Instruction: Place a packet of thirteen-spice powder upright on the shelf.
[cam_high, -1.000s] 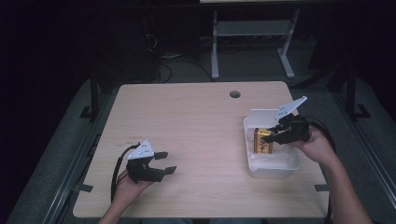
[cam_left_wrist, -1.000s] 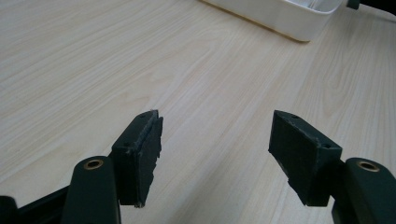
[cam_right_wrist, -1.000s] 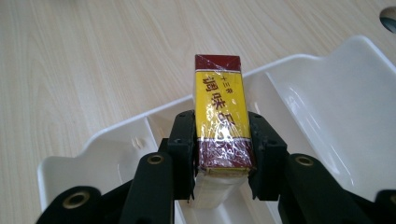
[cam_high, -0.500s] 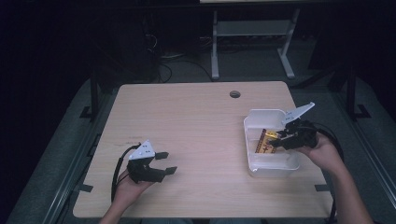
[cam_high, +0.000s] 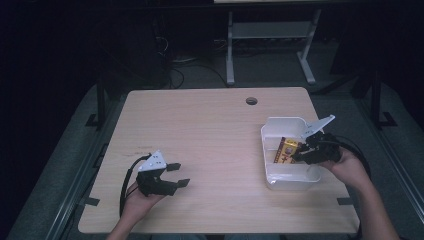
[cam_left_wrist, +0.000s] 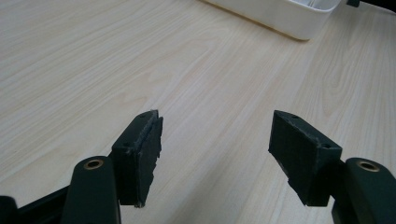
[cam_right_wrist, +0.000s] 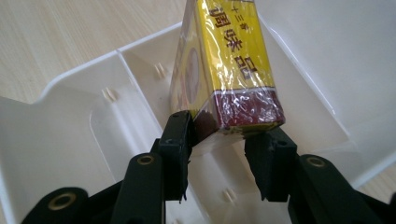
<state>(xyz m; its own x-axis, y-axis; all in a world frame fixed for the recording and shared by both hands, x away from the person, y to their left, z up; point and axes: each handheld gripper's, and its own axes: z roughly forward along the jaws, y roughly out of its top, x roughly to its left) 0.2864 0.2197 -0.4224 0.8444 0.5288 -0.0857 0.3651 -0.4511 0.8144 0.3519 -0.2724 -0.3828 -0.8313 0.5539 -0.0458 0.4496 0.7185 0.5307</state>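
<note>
Yellow packet (cam_right_wrist: 224, 70) between right gripper (cam_right_wrist: 219, 140) jaws

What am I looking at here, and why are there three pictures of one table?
A person sits at a wooden table with a hand-held, two-jaw gripper in each hand. The high view looks down from above. The other two come from cameras riding on the grippers, looking along their black jaws. The left gripper rests near the table's front edge, jaws open with nothing between them. The right gripper reaches into a white bin. Its jaws have just been opening and closing, and sit at the end of a yellow box wrapped in clear film. One jaw touches the box; whether both still press it I cannot tell.
</note>
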